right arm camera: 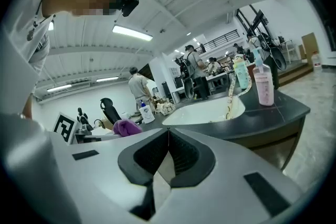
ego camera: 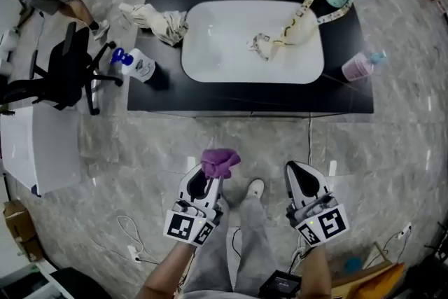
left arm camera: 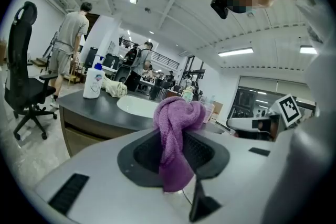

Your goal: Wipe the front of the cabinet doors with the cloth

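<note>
- The left tongs were clamped on a purple cloth, with most of it bunched in a wad above the tips and only a short tail hanging below. I thought pressing that on a door might pull it loose, or leave the hard tips scraping the panel instead of the fabric.
- The cabinet doors sat under the black desk, at twelve o'clock from the tongs and well apart from them. From above their fronts barely showed. The person would need to step in and stoop, and a blind reach could hit the desk's edge first.
- The right tongs were pressed together on nothing. Swung carelessly beside the wiping hand, they could bump a door.
- A thin cord seemed to hang down the front towards one o'clock, and a sideways wipe could snag it.
- A white bottle with a blue cap stood at the desk's ten o'clock corner, near the rim. A jolt from below might tip it.
- Loose cables lay on the floor at eight o'clock, a tripping hazard while shuffling along.
</note>
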Action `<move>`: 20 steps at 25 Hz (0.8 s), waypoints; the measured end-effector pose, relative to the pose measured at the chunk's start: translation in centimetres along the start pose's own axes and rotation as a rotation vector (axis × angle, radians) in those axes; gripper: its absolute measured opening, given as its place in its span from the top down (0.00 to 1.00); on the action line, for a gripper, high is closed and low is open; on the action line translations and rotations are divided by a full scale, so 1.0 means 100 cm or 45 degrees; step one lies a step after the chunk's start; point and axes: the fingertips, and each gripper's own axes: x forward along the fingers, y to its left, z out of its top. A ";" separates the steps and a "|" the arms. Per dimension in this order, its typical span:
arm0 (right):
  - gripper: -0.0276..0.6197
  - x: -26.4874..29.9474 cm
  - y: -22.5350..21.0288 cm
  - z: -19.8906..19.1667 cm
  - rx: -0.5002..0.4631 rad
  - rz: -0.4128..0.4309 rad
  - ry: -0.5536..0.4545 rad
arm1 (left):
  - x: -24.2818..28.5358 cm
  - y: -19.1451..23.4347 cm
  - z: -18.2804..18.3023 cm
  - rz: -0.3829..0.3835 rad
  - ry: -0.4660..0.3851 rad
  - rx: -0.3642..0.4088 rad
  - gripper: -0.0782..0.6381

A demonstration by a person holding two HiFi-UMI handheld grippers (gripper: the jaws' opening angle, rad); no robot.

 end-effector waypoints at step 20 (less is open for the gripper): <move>0.91 0.038 -0.027 -0.172 0.184 -0.121 0.135 | 0.151 0.038 -0.135 -0.063 -0.087 0.029 0.75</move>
